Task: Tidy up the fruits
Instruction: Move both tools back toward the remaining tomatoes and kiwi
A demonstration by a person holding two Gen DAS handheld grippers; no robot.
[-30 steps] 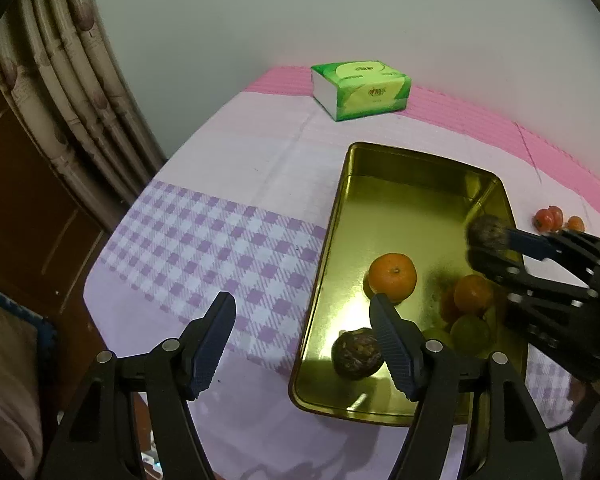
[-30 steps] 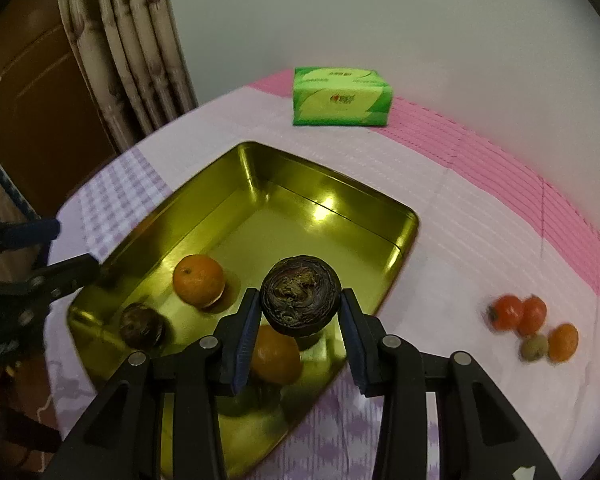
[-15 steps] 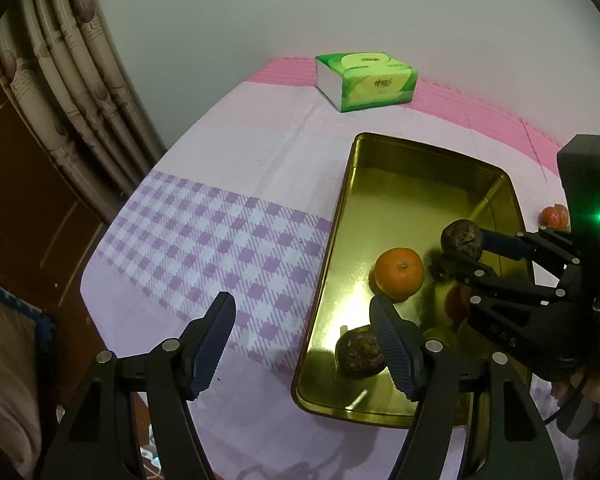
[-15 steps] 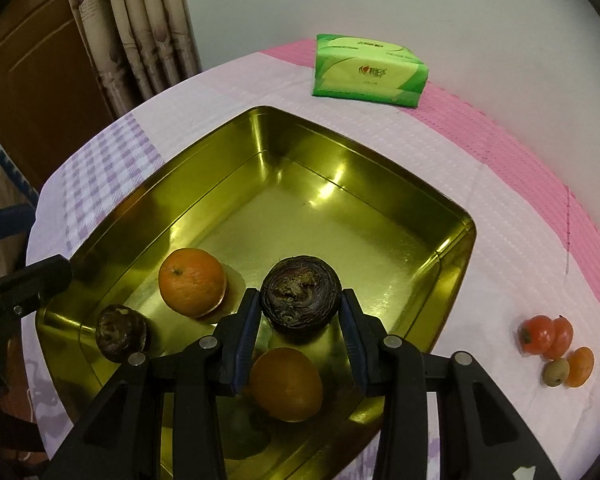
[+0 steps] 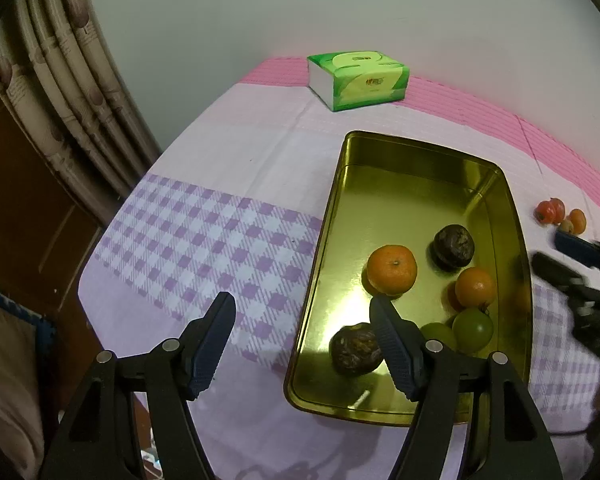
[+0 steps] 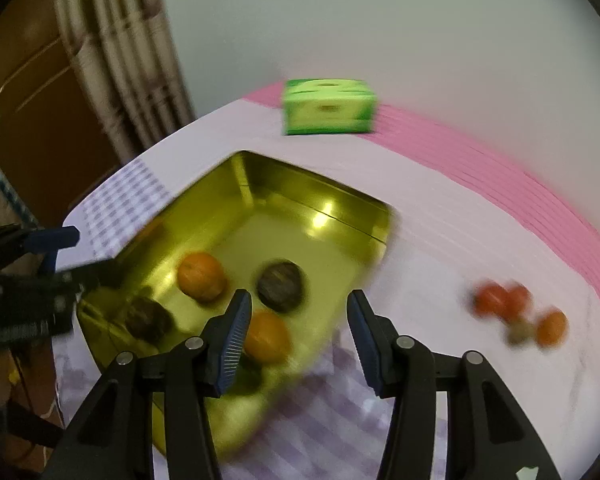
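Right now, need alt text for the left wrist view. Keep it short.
A gold tray on a pink and purple-checked tablecloth holds two oranges, two dark wrinkled fruits and green fruit. The open left tongs hover at its near corner, gripping nothing. A green tissue pack sits behind; small loose fruits lie right.

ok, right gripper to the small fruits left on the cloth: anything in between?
Nothing visible. The right gripper is open and empty beside the gold tray; only bare tablecloth lies between it and the small fruits.
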